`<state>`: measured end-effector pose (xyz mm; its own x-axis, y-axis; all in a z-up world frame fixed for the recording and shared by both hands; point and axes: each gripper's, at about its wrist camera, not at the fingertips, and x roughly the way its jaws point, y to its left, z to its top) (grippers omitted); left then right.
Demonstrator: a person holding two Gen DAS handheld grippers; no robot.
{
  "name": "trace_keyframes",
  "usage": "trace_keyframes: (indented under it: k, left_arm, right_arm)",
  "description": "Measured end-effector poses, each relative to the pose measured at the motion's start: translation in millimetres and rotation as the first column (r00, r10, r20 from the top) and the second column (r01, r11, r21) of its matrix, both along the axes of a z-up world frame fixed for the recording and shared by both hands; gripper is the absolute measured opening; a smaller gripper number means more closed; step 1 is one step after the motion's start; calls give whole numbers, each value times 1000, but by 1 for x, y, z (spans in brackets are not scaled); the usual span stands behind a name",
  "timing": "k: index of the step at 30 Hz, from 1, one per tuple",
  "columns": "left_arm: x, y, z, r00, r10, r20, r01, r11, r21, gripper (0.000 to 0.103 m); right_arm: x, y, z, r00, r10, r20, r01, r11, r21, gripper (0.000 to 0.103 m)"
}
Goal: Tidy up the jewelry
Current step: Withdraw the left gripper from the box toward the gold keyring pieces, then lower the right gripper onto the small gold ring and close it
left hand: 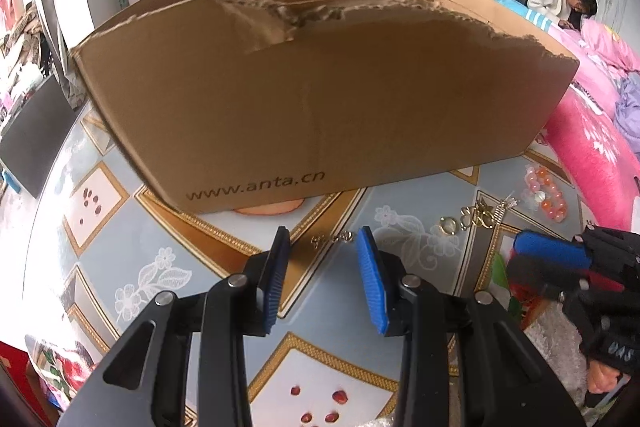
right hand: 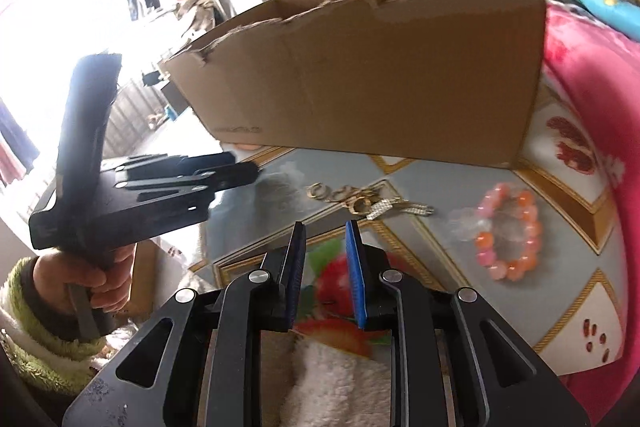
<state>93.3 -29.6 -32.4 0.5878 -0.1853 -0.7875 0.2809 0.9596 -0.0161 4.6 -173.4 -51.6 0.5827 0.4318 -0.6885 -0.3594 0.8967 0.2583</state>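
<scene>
A torn brown cardboard box (left hand: 320,99) stands on the patterned table (left hand: 160,227); it also shows in the right wrist view (right hand: 380,75). My left gripper (left hand: 323,239) is open and empty, low over the table, with a thin gold chain (left hand: 332,238) lying just beyond its tips. To the right lie gold rings and earrings (left hand: 472,219) and a pink and orange bead bracelet (left hand: 546,195). My right gripper (right hand: 325,231) is open and empty, just short of the gold rings and silver clips (right hand: 360,201). The bead bracelet (right hand: 508,231) lies to its right.
A pink floral blanket (right hand: 600,87) covers a bed on the right, where a person (left hand: 560,3) leans. The left gripper's body and the hand holding it (right hand: 120,195) fill the left of the right wrist view. A white fluffy cloth (right hand: 336,379) lies under my right gripper.
</scene>
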Motion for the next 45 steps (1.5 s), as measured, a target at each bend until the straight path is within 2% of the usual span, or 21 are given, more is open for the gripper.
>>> trace_keyframes:
  k: [4, 10, 16, 23, 29, 33, 35, 38, 45]
  left_arm:
    - [2, -7, -1, 1000, -18, 17, 18, 1000, 25, 32]
    - [-1, -14, -2, 997, -50, 53, 47, 997, 68, 5]
    - [2, -8, -1, 998, -44, 51, 43, 999, 30, 3]
    - [-3, 7, 11, 996, -27, 88, 28, 999, -15, 3]
    - [-3, 18, 12, 996, -20, 85, 25, 998, -51, 3]
    - [-6, 24, 8, 997, -29, 74, 34, 998, -61, 3]
    - [-5, 27, 8, 997, -32, 69, 37, 997, -72, 3]
    - [-2, 29, 7, 997, -35, 64, 40, 996, -81, 3]
    - [-2, 32, 2, 997, -47, 54, 51, 994, -93, 3]
  right_arm:
    - [-2, 4, 1, 1000, -2, 3, 2, 1000, -6, 20]
    - [1, 1, -2, 1000, -18, 0, 18, 1000, -7, 20]
    - [-2, 8, 4, 1000, -3, 27, 4, 1000, -28, 20]
    - [10, 24, 7, 997, 59, 39, -56, 996, -74, 20]
    - [21, 42, 2, 990, 138, 40, -130, 979, -160, 20]
    - [30, 49, 7, 964, 263, 47, -243, 935, -259, 20]
    - [37, 49, 10, 945, 324, 31, -305, 914, -269, 20]
    - [50, 49, 14, 897, 440, -34, -430, 853, -295, 20]
    - [78, 53, 15, 800, 583, -141, -594, 739, -317, 19]
